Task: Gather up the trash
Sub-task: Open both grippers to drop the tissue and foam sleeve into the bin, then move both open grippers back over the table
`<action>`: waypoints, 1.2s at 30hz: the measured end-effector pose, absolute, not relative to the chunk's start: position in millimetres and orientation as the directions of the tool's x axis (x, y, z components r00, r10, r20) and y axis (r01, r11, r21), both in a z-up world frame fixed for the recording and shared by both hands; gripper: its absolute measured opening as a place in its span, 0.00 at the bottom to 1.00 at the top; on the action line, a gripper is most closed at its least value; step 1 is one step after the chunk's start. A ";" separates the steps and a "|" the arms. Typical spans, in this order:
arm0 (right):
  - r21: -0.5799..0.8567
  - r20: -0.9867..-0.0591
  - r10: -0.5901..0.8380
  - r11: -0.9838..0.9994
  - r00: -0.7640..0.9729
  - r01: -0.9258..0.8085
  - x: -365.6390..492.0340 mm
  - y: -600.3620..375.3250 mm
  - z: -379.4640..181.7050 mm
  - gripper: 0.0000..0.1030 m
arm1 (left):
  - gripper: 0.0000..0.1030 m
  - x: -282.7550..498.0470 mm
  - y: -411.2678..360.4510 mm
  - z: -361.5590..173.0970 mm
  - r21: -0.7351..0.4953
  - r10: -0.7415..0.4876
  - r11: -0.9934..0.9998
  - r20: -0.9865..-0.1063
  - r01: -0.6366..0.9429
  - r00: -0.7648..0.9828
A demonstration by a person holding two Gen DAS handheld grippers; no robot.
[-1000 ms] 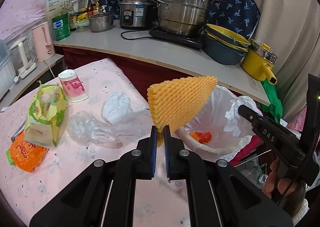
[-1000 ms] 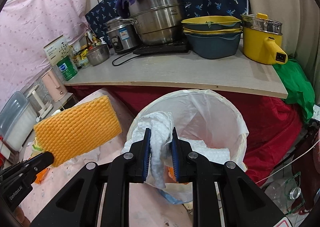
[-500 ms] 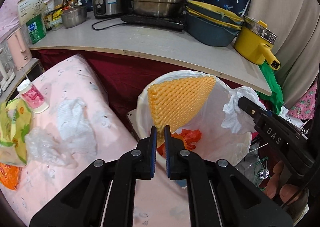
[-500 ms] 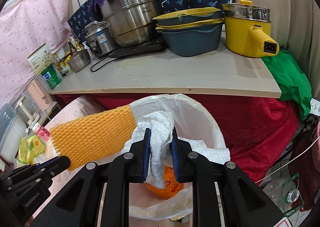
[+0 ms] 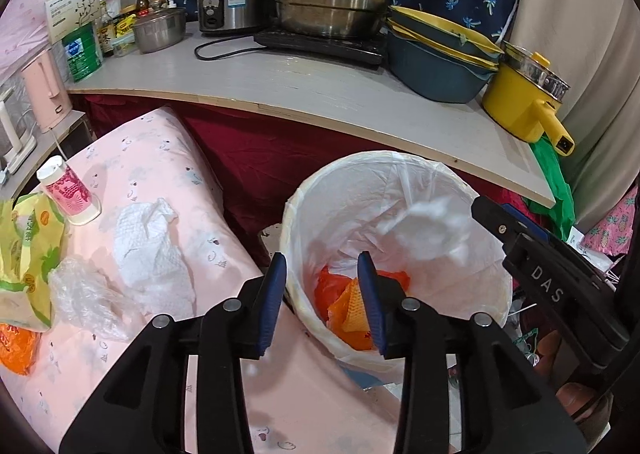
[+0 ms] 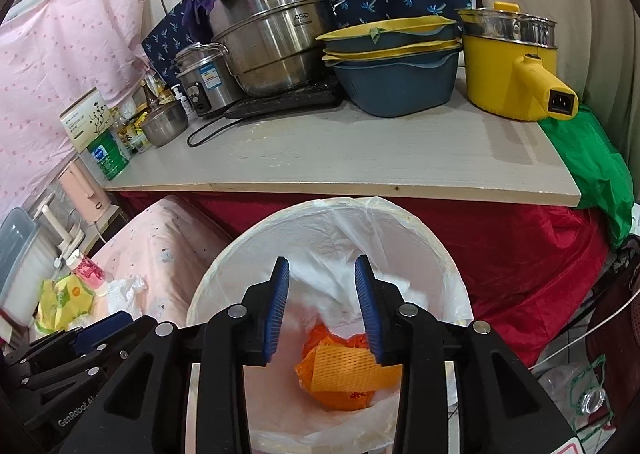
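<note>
Over the white-lined trash bin [image 5: 384,158] my left gripper [image 5: 322,258] hangs with its jaws opening and nothing between them. The orange foam net [image 5: 354,310] lies at the bottom of the bin on an orange bag. My right gripper [image 6: 322,266] is above the same bin [image 6: 320,206], its jaws also opening. The white tissue [image 5: 432,222] is a blur just off its tip, free of the pads and dropping inside the liner. In the right wrist view the foam net [image 6: 348,370] shows below the jaws.
On the pink table cloth [image 5: 160,158] lie a crumpled tissue [image 5: 148,246], clear plastic [image 5: 80,294], a yellow-green bag [image 5: 28,254], an orange wrapper [image 5: 12,346] and a pink cup [image 5: 68,190]. A wooden counter [image 5: 320,86] with pots stands behind the bin.
Both grippers came over the bin, then opened. The foam net left the left jaws and now lies in the bin. The tissue left the right jaws and is falling.
</note>
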State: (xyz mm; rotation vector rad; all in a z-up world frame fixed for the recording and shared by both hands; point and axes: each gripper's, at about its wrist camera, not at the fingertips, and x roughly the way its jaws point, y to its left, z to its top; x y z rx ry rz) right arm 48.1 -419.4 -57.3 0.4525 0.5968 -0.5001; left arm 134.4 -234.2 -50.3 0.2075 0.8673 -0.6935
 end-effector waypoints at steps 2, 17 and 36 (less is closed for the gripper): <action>0.253 -0.619 -0.311 0.790 0.721 0.558 47.8 -417.0 -52.7 0.35 | 0.36 134.4 -227.7 -47.3 -0.107 -0.473 0.772 -0.755 0.626 0.455; 0.225 -0.593 -0.286 0.838 0.753 0.496 55.3 -370.8 -25.0 0.36 | 0.39 139.3 -171.1 -25.4 -0.128 -0.465 0.820 -0.718 0.558 0.518; 0.194 -0.592 -0.150 0.927 0.792 0.321 74.4 -269.4 -10.8 0.37 | 0.53 147.4 -54.4 -20.4 -0.141 -0.351 0.921 -0.703 0.363 0.619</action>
